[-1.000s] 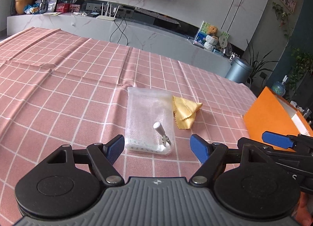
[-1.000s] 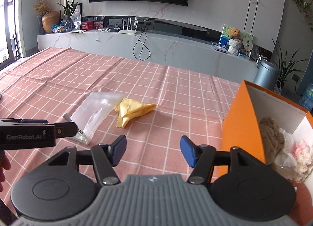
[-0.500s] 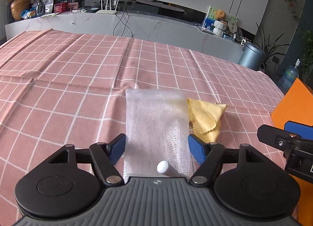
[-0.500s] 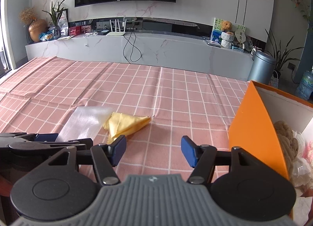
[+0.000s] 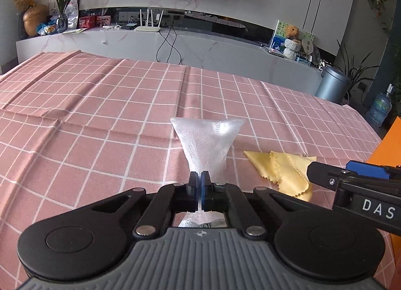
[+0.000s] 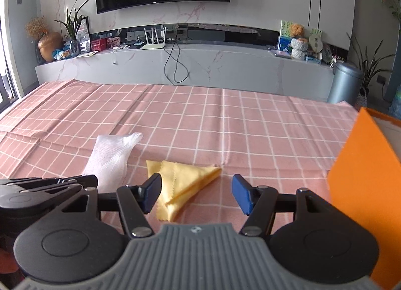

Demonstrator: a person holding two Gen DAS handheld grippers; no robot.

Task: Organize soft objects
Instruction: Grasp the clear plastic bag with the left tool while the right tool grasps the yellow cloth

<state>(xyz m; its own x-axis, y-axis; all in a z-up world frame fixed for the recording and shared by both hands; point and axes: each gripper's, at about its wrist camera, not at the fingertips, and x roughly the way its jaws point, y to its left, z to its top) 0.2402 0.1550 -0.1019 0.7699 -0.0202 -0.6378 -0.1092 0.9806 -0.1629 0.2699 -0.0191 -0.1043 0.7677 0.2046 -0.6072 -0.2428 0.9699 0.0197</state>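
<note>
My left gripper (image 5: 199, 179) is shut on the near end of a white mesh bag (image 5: 206, 139), which fans out ahead of the closed jaws over the pink checked tablecloth. The bag also shows in the right wrist view (image 6: 112, 154), left of my right gripper. My right gripper (image 6: 196, 193) is open, and a folded yellow cloth (image 6: 184, 182) lies on the table between and just beyond its fingers. The yellow cloth (image 5: 285, 168) lies right of the bag in the left wrist view.
An orange box (image 6: 366, 189) stands on the table at the right. The pink checked tablecloth (image 6: 225, 119) stretches far ahead. Beyond the table are a grey TV bench (image 6: 200, 64) and a metal bin (image 6: 345, 81).
My left gripper has closed on the mesh bag's near end, and the bag is bunched into a fan. My right gripper has moved closer to the yellow cloth, still open.
</note>
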